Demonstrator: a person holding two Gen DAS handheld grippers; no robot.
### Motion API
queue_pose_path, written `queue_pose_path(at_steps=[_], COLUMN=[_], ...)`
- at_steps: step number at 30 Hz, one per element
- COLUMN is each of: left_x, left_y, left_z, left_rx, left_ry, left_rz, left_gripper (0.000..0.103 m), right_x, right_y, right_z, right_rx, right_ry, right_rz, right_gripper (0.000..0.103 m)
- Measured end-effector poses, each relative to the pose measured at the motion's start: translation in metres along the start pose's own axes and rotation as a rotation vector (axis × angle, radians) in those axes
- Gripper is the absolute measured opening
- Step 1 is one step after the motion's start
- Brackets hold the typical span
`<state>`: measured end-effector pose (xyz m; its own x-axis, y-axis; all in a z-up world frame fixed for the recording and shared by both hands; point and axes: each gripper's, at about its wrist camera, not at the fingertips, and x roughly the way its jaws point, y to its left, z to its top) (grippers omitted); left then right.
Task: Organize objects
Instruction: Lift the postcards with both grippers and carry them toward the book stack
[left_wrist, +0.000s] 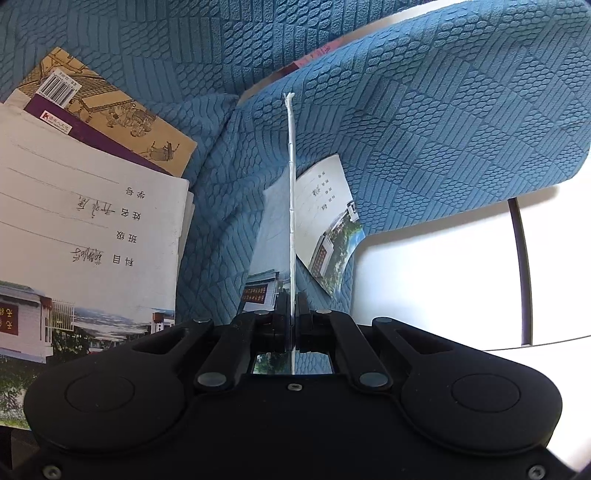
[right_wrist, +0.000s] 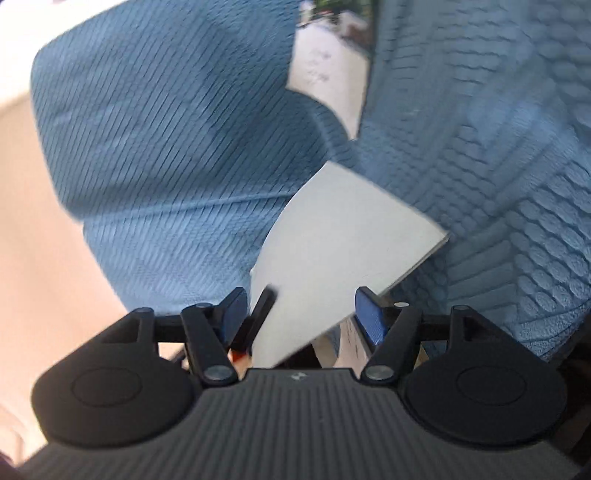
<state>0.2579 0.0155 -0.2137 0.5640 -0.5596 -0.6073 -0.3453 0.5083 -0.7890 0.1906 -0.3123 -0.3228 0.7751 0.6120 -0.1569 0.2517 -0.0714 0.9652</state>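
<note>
Blue textured upholstery (left_wrist: 424, 122) of a sofa fills the background, with a stack of exercise books (left_wrist: 85, 229) lying at the near left. An exercise book (left_wrist: 291, 192) is clamped edge-on in the closed left gripper (left_wrist: 291, 317), its long axis running straight away from the camera. Another booklet (left_wrist: 328, 221) lies just right of it on the cushion. The right gripper (right_wrist: 301, 306) is seen with its jaws apart; a grey booklet (right_wrist: 343, 251) lies between them, apparently unpressed, extending far and right. The stack is judged nearer the left hand.
</note>
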Motion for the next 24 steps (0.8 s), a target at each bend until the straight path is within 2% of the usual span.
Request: queue_pose_path(at_steps=[3,5,7,10,13,20,24], left_x=[-0.002,-0.005,-0.007,-0.011,-0.018,-0.03,-0.034], left_y=[0.004,0.007,0.01,0.011,0.011,0.012,0.008], left_z=[-0.001,-0.002,-0.004,-0.007,-0.009,-0.01,-0.011], left_rx=[-0.005,-0.011,-0.015,-0.017,-0.008,-0.006,-0.009], left_ry=[0.004,0.005,0.009,0.009,0.005,-0.002,-0.002], left_rz=[-0.005,-0.008,-0.011,-0.01,-0.012,-0.032,-0.057], left_gripper=[0.001,0.001,0.001,0.001,0.002,0.001,0.001], right_x=[0.003,0.003,0.01,0.018,0.02,-0.002,-0.011], right_y=[-0.007,-0.011,-0.012,-0.011,-0.011,0.0,0.011], right_z=[0.008,0.012,0.012,0.008,-0.005,-0.033,-0.048], right_rx=[0.041,0.064,0.069,0.07,0.114,0.215,0.258], right_ry=[-0.038,-0.041,-0.02,0.026,0.078,0.075,0.073], right_rz=[-0.019,-0.043,-0.05,-0.086,-0.081,-0.057,-0.03], right_gripper=[0.066,0.058,0.053,0.053,0.054,0.058,0.068])
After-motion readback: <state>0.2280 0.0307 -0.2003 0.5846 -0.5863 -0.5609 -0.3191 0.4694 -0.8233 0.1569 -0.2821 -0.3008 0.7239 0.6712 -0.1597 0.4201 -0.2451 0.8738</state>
